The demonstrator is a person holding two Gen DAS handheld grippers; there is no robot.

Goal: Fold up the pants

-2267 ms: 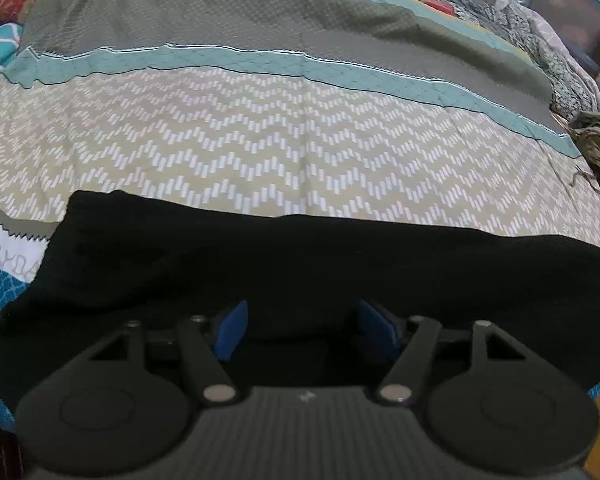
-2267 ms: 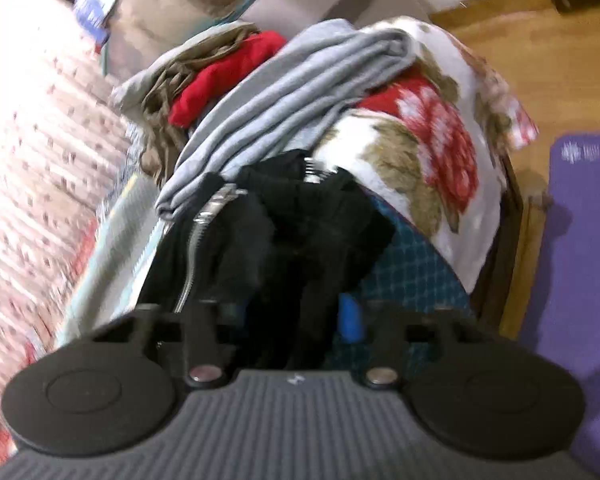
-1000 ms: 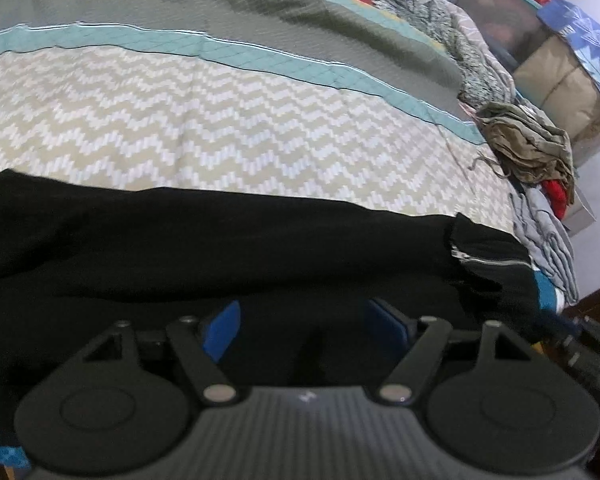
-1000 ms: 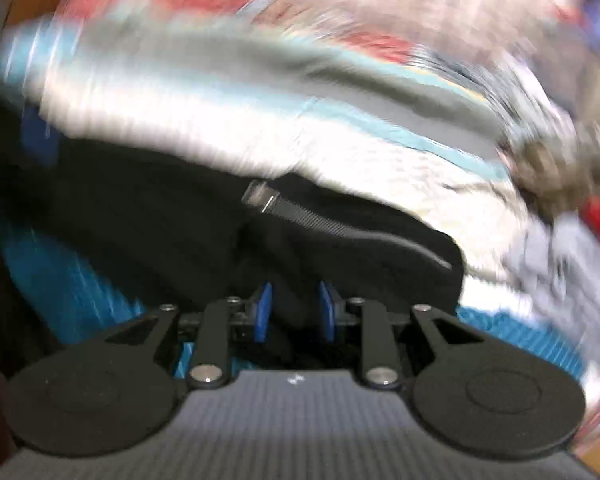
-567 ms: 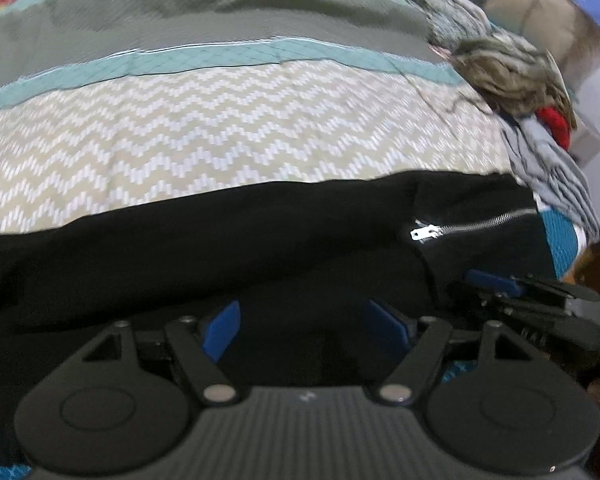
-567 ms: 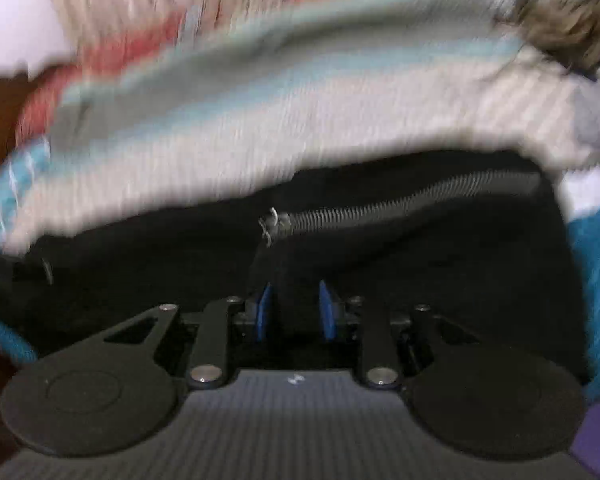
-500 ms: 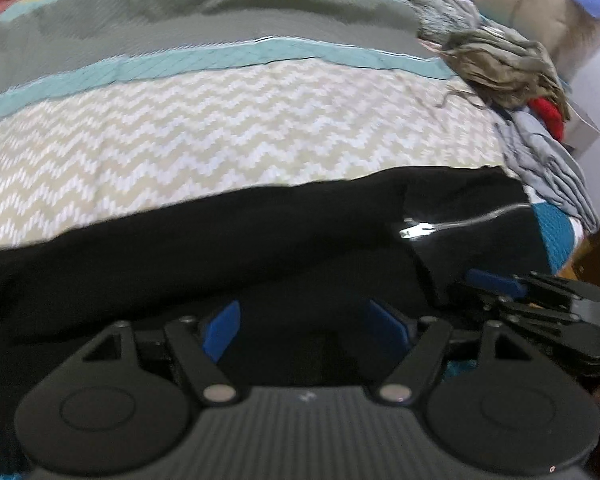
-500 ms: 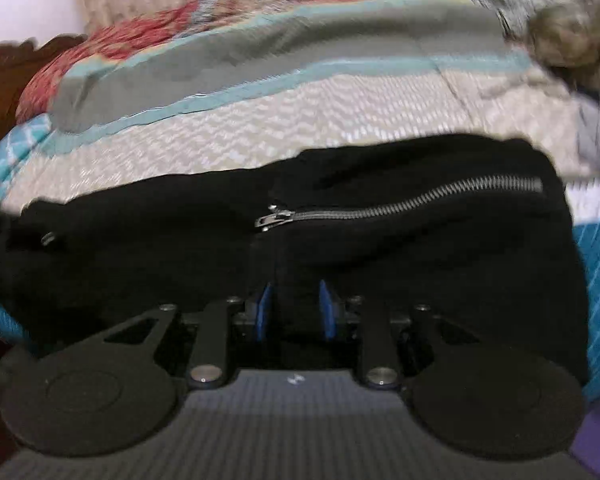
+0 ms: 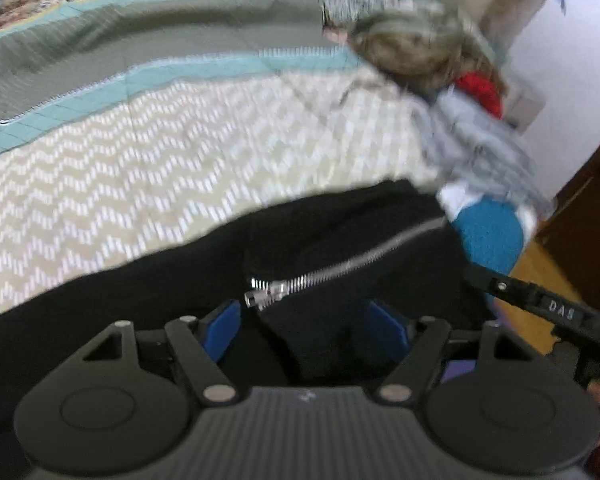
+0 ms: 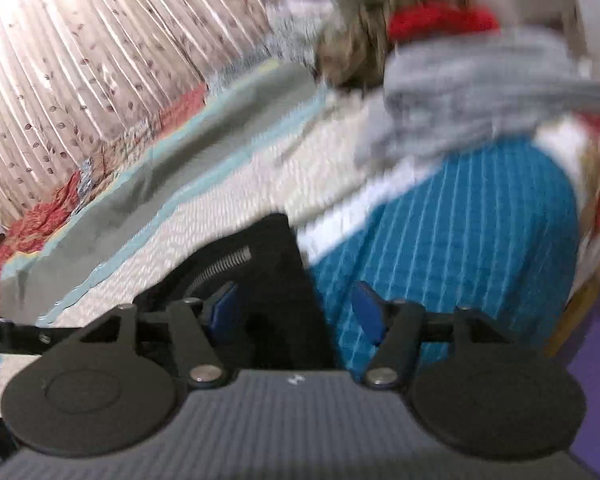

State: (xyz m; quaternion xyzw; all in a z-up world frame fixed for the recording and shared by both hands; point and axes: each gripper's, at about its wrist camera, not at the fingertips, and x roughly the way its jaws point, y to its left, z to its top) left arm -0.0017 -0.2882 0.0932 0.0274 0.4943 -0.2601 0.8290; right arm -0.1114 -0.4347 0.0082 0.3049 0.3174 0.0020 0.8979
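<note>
The black pants (image 9: 340,236) lie along the near edge of the bed, with a silver zipper (image 9: 340,270) running up to the right. My left gripper (image 9: 306,322) is open, its blue pads either side of the zipper end, over the black cloth. My right gripper (image 10: 296,312) is open over the pants' right end (image 10: 276,264), empty. Part of the right gripper shows at the right edge of the left wrist view (image 9: 548,312).
The bed has a chevron and striped quilt (image 9: 140,152) and a teal checked patch (image 10: 452,232) at the corner. A pile of grey, red and olive clothes (image 9: 460,120) sits at the bed's right end. Wooden floor (image 9: 540,280) and a purple mat (image 10: 596,352) lie beyond.
My right gripper has opened and let go of the black pants, then swung right. My left gripper has moved right along the pants to the zipper and stays open.
</note>
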